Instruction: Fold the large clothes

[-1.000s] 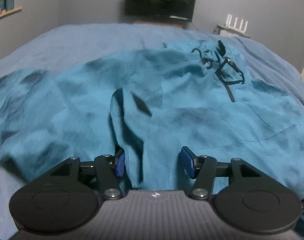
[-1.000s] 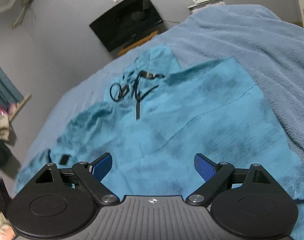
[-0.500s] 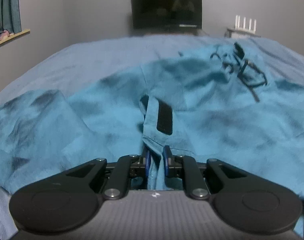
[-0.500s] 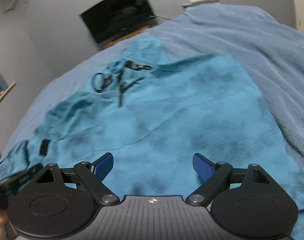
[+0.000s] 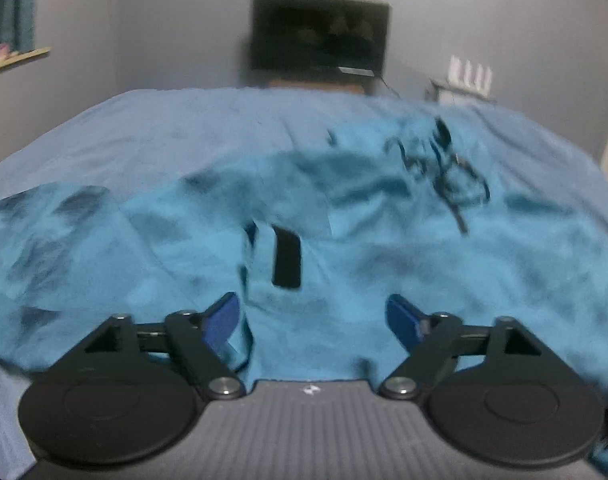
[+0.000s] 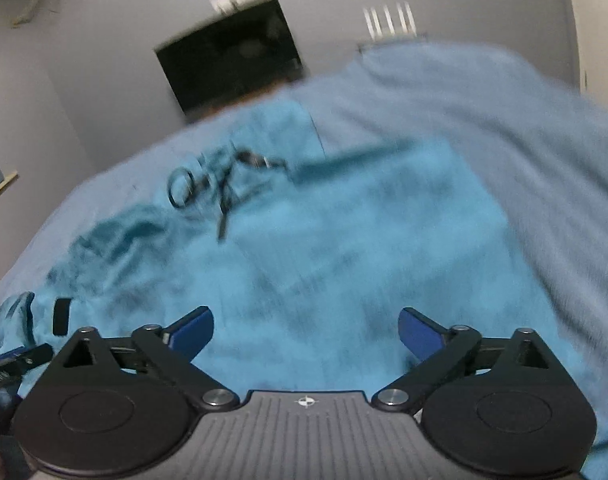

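A large teal jacket [image 5: 384, 256] lies spread on the blue bed, with black drawcords [image 5: 444, 172] near its hood and a black cuff strap [image 5: 286, 256] on a folded sleeve. My left gripper [image 5: 314, 316] is open, its blue pads either side of the sleeve fold just below the strap, holding nothing. My right gripper [image 6: 306, 330] is open and empty over the jacket's body [image 6: 344, 248]; the cords [image 6: 220, 184] lie beyond it. The left gripper's tip shows at the right view's left edge [image 6: 14, 360].
The blue blanket [image 5: 184, 128] covers the bed around the jacket and rises at the right [image 6: 524, 128]. A dark TV [image 5: 320, 32] hangs on the far wall. A white router [image 5: 470, 70] stands on a shelf at the right.
My left gripper shut on the sleeve fold half a second ago and has now opened, leaving the sleeve lying on the jacket. My right gripper stayed open and is shifting; its view is blurred.
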Demonstrator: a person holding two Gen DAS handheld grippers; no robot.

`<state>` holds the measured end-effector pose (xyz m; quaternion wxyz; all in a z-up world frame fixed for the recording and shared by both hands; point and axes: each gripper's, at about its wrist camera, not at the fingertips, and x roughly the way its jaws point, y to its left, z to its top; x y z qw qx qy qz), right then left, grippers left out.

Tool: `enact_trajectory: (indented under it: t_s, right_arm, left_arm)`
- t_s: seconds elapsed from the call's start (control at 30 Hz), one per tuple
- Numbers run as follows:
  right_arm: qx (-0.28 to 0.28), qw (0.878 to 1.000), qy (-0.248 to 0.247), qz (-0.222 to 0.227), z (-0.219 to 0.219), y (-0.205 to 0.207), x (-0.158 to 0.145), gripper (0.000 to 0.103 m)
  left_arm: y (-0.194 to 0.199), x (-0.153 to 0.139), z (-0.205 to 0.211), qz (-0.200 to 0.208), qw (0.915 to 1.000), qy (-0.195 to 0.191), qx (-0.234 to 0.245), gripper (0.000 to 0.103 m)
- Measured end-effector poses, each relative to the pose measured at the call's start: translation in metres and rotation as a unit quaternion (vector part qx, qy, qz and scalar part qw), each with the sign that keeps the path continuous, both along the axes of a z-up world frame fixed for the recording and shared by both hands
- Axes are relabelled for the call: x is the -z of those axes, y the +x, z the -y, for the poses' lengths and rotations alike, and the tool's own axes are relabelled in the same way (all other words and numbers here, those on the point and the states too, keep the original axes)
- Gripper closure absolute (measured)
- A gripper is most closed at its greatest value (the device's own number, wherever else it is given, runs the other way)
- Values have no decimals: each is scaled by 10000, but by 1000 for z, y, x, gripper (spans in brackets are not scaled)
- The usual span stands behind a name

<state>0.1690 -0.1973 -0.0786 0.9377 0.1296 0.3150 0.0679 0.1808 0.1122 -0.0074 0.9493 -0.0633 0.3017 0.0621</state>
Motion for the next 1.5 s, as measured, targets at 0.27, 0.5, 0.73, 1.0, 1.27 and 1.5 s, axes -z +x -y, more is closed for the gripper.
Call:
enact_trajectory:
  t_s: [0.27,0.5,0.73,1.0,1.27,1.5]
  right_arm:
    - [-193,9920,-635,1078,-25,-21,-33,0]
    - [39,9885,-804,1279,-34,-26,-38,0]
    - [-575,9914,-258,1149,-36,-29,-35,0]
    - [-1037,9908,403,776,-51,-25,-28,2]
    - [-1101,9912,530,501,-61,-12,-16,17]
    - [-1200,9911,408,398,-70,-9,-10,17]
  left_arm:
    - [-41,-57,-58,1212,9822,-168,-1427,3]
    - [-49,-50,-135,1152,9572,541,-2599,2]
    - [-63,0,-228,606,9142,130,-4004,2]
    - [-74,39,-292,616,9020,-774,-4202,2]
    - [-88,65,-321,1279,8955,-1944,-3794,72]
    - [-88,24,-286,2043,9125,-1447,-3234,102]
